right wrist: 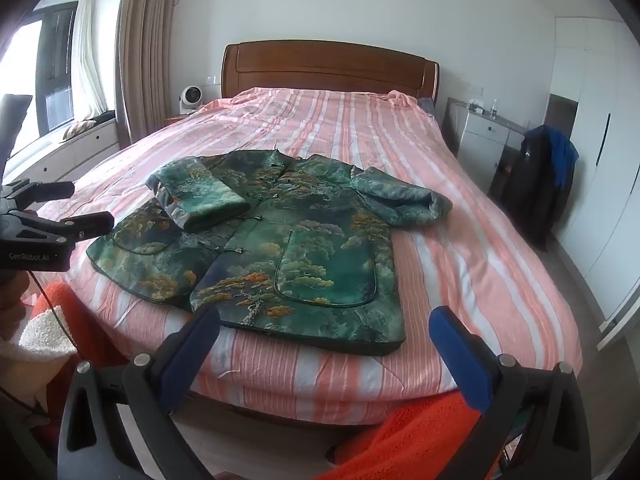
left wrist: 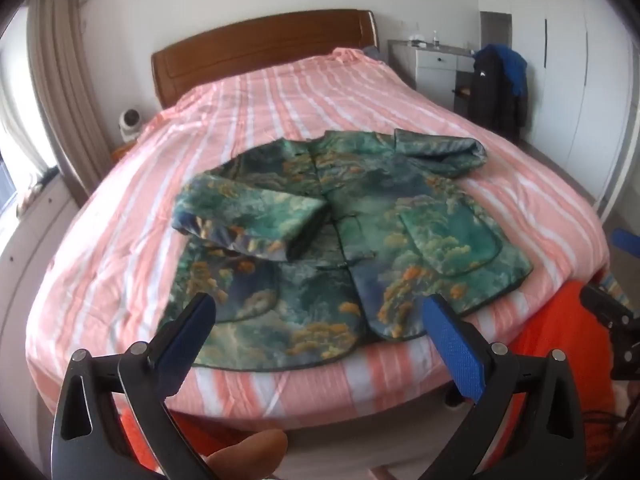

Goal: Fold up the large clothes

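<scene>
Both grippers, left gripper (left wrist: 320,312) & right gripper (right wrist: 326,324), spread, empty; padded jacket (right wrist: 280,248) mid-frame prob. springs back, unfolding sleeve (right wrist: 200,200).

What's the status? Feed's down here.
Left gripper and right gripper open, empty. Jacket flat on bed, one sleeve folded in. Nothing in the way.

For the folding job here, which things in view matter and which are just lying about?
Part of the job:
- green patterned jacket, one sleeve already folded across its front
- bed it lies on
- left gripper and right gripper, both open, holding nothing

Lying about:
- dark and blue clothes by the wardrobe
- small white fan
- bedside drawers
</scene>
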A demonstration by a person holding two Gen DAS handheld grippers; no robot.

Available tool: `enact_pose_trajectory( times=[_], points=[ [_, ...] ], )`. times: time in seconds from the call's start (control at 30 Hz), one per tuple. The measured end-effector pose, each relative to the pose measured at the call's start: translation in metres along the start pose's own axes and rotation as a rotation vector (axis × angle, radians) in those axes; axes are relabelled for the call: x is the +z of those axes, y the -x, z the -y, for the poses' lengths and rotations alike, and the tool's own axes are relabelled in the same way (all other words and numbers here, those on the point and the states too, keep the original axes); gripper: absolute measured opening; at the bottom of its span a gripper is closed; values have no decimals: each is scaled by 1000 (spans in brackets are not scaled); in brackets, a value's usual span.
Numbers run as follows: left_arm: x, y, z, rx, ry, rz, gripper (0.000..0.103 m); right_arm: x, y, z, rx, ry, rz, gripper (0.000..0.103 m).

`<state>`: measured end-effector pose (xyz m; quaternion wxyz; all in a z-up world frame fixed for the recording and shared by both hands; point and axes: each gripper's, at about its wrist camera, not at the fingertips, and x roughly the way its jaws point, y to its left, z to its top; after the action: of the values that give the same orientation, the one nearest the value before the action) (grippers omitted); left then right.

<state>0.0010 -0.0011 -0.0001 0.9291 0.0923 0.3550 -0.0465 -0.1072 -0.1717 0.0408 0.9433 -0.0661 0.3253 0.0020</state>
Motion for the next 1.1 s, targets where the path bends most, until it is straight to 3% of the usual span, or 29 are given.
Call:
enact_pose_trajectory(
  times=[0.17,0.23,0.33,0.77,1.1],
  points=[
    [-9,12,11,-16,46,27,103,-3,0,3,8,-21,-1,103],
    [-1,-2,-9,-70,79,-13,103,-2,1,2,10,-19,-1,103],
    [-1,-6,-18,-87,98,-45,103,0,2,1,11,-17,-1,103],
    [-6,-13,-29,-25,131,-87,103,-2,2,2,6,-18,-4,103],
    [-4,-16,-28,-42,133,-84,103,-2,-5,7,-7,-53,-17,103]
  ],
)
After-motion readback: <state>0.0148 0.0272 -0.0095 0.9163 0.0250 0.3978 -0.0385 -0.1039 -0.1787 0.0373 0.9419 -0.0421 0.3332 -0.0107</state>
